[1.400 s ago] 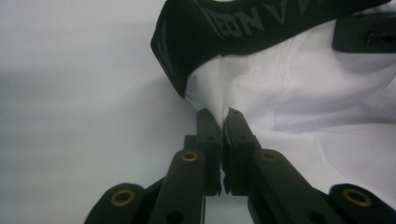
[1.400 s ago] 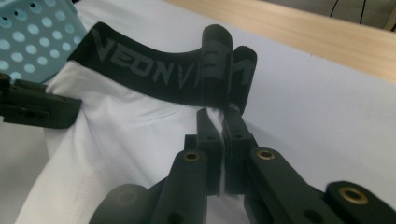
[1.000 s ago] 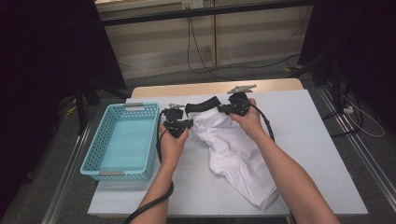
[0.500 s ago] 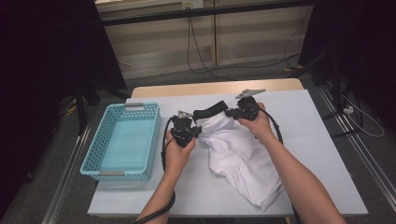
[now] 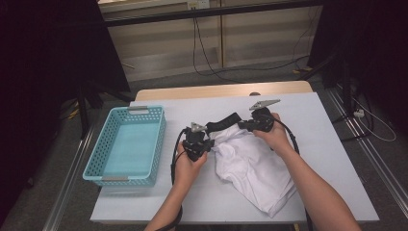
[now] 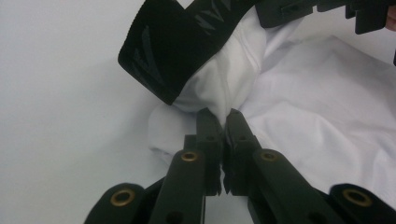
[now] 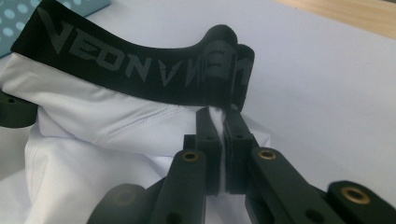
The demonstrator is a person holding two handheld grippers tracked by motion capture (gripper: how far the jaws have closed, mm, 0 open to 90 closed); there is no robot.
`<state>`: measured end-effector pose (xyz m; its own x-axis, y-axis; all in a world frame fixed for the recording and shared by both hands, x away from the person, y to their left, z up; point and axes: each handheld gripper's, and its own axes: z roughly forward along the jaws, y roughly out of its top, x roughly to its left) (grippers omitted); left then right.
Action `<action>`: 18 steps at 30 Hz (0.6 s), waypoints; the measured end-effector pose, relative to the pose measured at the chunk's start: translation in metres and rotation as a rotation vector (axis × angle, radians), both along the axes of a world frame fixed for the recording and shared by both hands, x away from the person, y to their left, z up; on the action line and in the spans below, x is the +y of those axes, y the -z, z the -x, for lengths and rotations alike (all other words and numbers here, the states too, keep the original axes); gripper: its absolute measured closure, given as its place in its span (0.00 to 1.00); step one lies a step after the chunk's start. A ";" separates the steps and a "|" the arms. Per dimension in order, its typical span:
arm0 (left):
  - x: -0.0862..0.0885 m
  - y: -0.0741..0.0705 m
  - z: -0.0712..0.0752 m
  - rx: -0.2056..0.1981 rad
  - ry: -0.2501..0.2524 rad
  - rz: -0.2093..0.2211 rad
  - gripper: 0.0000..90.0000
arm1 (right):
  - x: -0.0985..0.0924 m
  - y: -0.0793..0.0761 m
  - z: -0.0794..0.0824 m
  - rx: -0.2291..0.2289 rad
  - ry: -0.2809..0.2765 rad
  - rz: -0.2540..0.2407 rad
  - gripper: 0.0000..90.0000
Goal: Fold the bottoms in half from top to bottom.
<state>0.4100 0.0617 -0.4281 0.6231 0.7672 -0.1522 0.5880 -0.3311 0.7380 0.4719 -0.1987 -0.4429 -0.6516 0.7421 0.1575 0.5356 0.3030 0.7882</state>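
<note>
One white garment [image 5: 252,166], two clamped claws, one basket [image 5: 126,147]

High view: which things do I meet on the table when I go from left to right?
Blue basket → left claw, shut on the garment → white garment with black waistband → right claw, pinching the fabric just under the waistband.

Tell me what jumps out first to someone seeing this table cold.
The white garment with its black waistband sprawls across the middle of the white table, standing out at once. The left gripper and the right gripper are each shut on the cloth near that waistband, lifting its top edge. An empty turquoise basket sits at the table's left.
</note>
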 end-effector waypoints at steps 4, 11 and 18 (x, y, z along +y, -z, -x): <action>-0.002 0.002 0.003 0.001 0.000 -0.001 0.96 | -0.003 0.002 0.004 -0.004 -0.007 0.012 0.98; -0.003 -0.002 0.010 0.006 0.026 0.008 0.97 | -0.015 -0.001 0.018 -0.006 -0.017 0.019 0.98; -0.005 0.009 0.013 0.052 0.040 -0.019 0.96 | -0.019 0.009 0.023 0.044 -0.020 0.030 0.97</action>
<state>0.3973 0.0566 -0.4370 0.6447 0.7451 -0.1709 0.6114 -0.3684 0.7003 0.4487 -0.2175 -0.4521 -0.6591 0.7340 0.1640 0.5634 0.3374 0.7542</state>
